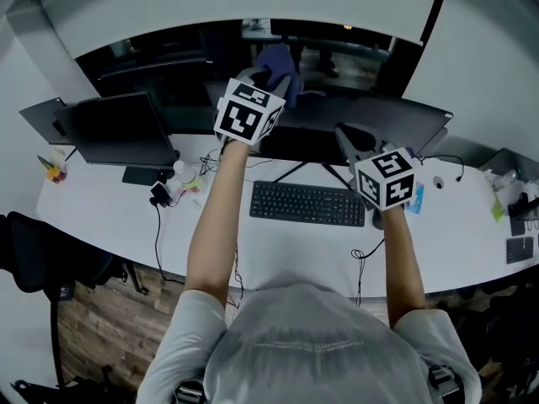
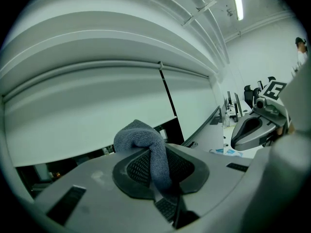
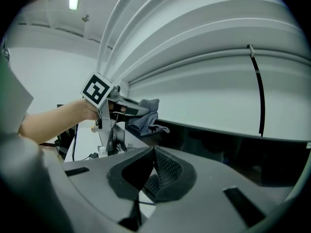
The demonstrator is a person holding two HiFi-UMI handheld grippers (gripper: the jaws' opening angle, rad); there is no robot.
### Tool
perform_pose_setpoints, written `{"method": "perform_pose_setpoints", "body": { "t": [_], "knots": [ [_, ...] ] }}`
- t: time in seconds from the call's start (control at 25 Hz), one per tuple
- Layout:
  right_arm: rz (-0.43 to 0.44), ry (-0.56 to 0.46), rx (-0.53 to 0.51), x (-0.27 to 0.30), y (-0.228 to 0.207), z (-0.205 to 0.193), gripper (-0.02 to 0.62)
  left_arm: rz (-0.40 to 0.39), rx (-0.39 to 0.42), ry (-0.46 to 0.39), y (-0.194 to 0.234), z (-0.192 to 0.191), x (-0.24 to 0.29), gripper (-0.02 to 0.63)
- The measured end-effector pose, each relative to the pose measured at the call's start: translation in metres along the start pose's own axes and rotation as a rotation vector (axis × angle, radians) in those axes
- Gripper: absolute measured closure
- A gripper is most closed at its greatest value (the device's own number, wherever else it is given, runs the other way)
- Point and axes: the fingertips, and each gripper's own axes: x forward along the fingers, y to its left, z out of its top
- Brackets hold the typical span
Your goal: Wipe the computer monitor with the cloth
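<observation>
A grey-blue cloth (image 1: 277, 62) is bunched in my left gripper (image 1: 273, 77), which is shut on it at the upper left part of the wide dark monitor (image 1: 404, 121). In the left gripper view the cloth (image 2: 146, 147) loops out from between the closed pads. In the right gripper view the cloth (image 3: 145, 112) rests at the monitor's (image 3: 228, 152) top edge, held by the left gripper (image 3: 127, 108). My right gripper (image 1: 349, 138) hovers before the monitor's middle, above the keyboard. It is shut with nothing in it (image 3: 152, 154).
A black keyboard (image 1: 307, 203) lies on the white desk (image 1: 278, 251) under the monitor. A second monitor (image 1: 118, 129) stands at the left, with a small bottle (image 1: 181, 172) and cables near it. A black chair (image 1: 38, 259) sits at the lower left. Small items lie at the far right (image 1: 514, 200).
</observation>
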Motion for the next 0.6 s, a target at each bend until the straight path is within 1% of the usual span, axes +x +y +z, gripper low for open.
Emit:
{"method": "perform_pose_setpoints", "body": {
  "t": [0.2,0.44,0.6],
  "knots": [
    [0.013,-0.004,-0.004,0.021,0.023,0.008,0.594,0.038,-0.016,0.010,0.038,-0.020,-0.025,0.552],
    [0.025,-0.002,-0.011,0.042,0.052,0.014,0.594,0.063,0.000,0.026,0.069,-0.037,-0.048,0.552],
    [0.004,-0.003,-0.005,0.053,0.059,0.018,0.594,0.069,-0.007,0.025,0.090,-0.046,-0.059,0.552]
  ]
}}
